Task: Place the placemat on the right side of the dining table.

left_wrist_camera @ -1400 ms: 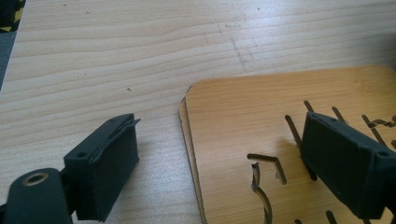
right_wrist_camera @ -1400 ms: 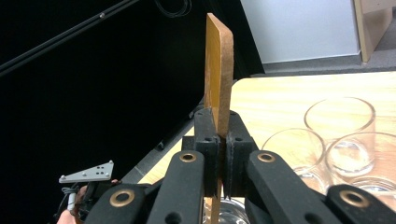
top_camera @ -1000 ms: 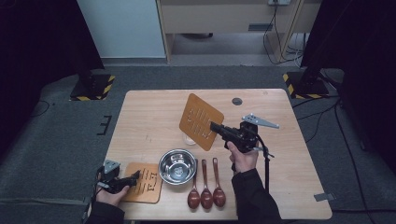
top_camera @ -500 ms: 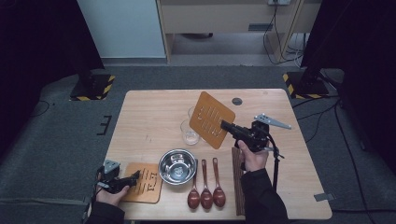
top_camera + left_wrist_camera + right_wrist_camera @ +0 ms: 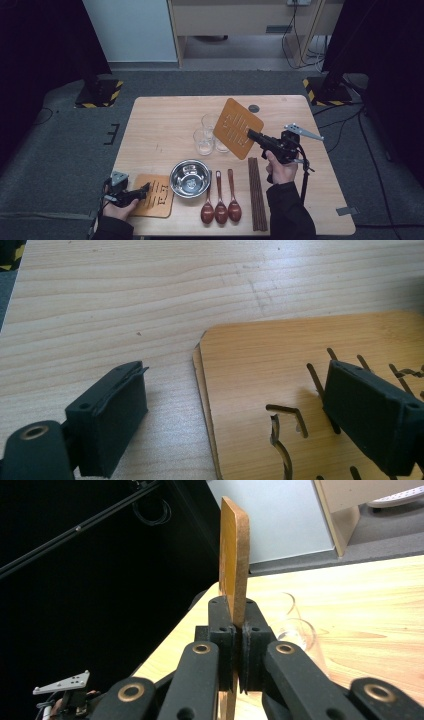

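Wooden mat (image 5: 238, 127) clamped in right tongs (image 5: 252, 134); left tongs (image 5: 143, 189) open over two stacked mats (image 5: 300, 405).

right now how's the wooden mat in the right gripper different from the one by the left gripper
The raised mat is clamped edge-on in the right gripper, up off the table and tilted over the glasses; the flat mat lies on the table, and the left gripper stands open over its edge. Both are slotted wood with rounded corners.
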The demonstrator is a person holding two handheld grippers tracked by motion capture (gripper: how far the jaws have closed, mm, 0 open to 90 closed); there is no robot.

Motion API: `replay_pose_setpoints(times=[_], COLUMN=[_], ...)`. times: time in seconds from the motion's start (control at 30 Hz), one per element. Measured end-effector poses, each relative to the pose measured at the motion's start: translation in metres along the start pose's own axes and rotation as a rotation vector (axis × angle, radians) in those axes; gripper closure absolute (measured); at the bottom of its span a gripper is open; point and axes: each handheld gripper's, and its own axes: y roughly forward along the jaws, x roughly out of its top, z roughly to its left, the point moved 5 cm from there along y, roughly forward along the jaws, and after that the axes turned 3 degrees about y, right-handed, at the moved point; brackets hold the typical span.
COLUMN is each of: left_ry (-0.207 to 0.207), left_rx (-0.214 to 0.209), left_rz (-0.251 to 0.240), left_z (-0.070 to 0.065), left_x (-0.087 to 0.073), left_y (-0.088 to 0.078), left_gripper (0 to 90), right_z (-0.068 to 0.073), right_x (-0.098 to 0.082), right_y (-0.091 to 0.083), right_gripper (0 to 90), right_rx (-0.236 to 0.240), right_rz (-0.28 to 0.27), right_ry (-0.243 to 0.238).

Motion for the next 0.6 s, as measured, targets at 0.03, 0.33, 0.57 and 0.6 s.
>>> replay_pose_setpoints(times=[0.03,0.33,0.57,0.6], left_ry=[0.0,0.0,0.0,0.0], left_rx=[0.0,0.001,0.001,0.001], left_rz=[0.0,0.001,0.001,0.001], left_z=[0.0,0.0,0.0,0.0], left_x=[0.0,0.0,0.0,0.0], left_y=[0.0,0.0,0.0,0.0], left_gripper=[9.6,9.3,9.1,9.1], right_z=[-0.001,-0.016,-0.028,-0.03], right_x=[0.0,0.002,0.001,0.0], right_y=[-0.001,-0.014,-0.025,-0.026], right_gripper=[87.1,87.2,87.2,87.2], right_rx=[-0.003,-0.034,-0.055,-0.058], right_rz=[-0.002,-0.01,-0.019,-0.016], right_ry=[0.005,0.011,0.027,0.025])
